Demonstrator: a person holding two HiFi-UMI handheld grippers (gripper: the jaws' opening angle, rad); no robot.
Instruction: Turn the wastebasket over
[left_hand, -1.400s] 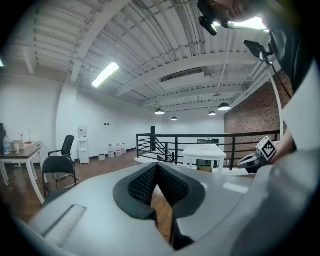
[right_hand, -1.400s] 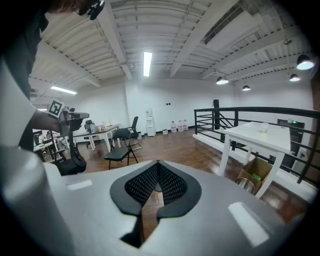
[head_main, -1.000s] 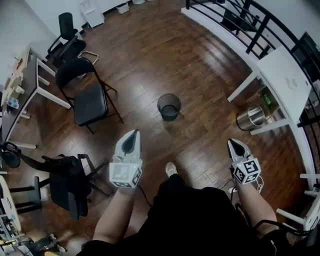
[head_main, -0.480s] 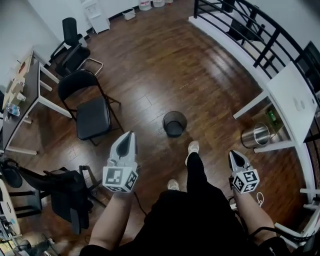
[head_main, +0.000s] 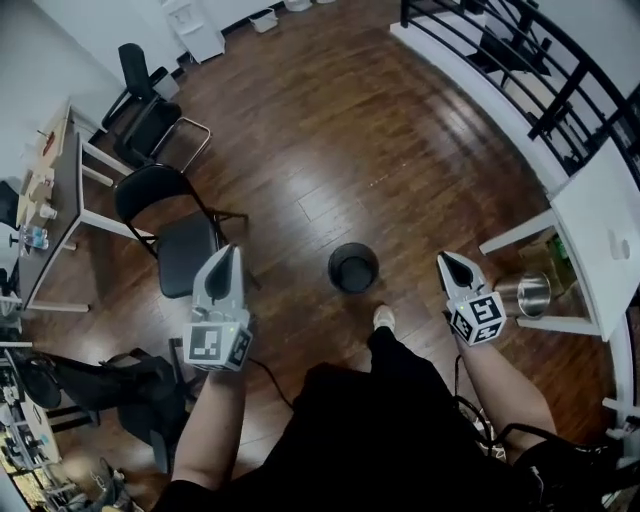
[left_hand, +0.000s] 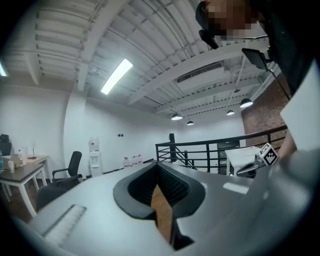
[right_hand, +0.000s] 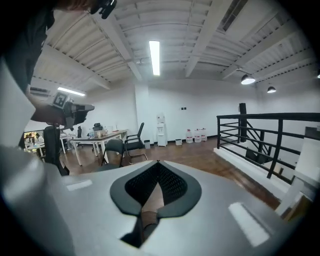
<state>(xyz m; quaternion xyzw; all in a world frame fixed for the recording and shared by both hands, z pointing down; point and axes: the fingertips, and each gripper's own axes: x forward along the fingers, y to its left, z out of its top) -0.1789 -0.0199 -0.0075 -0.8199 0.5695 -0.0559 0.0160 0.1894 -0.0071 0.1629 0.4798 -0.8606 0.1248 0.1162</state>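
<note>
The wastebasket (head_main: 353, 267) is a small round black mesh bin standing upright on the dark wooden floor, its opening facing up. It sits just ahead of the person's white shoe (head_main: 383, 318), between the two grippers and touched by neither. My left gripper (head_main: 228, 252) is held to its left, jaws shut with nothing in them. My right gripper (head_main: 445, 262) is held to its right, also shut and empty. The basket does not show in either gripper view; the left gripper (left_hand: 159, 163) and right gripper (right_hand: 158, 162) look out across the room.
A black folding chair (head_main: 185, 245) stands close to the left gripper. A desk (head_main: 55, 190) and an office chair (head_main: 150, 100) lie further left. A white table (head_main: 600, 230) with a steel bin (head_main: 530, 293) under it stands at right, by a black railing (head_main: 520, 60).
The person has stepped forward. The wastebasket now lies nearer, lower in the head view, and both grippers have come up level with it on either side. Both stay shut.
</note>
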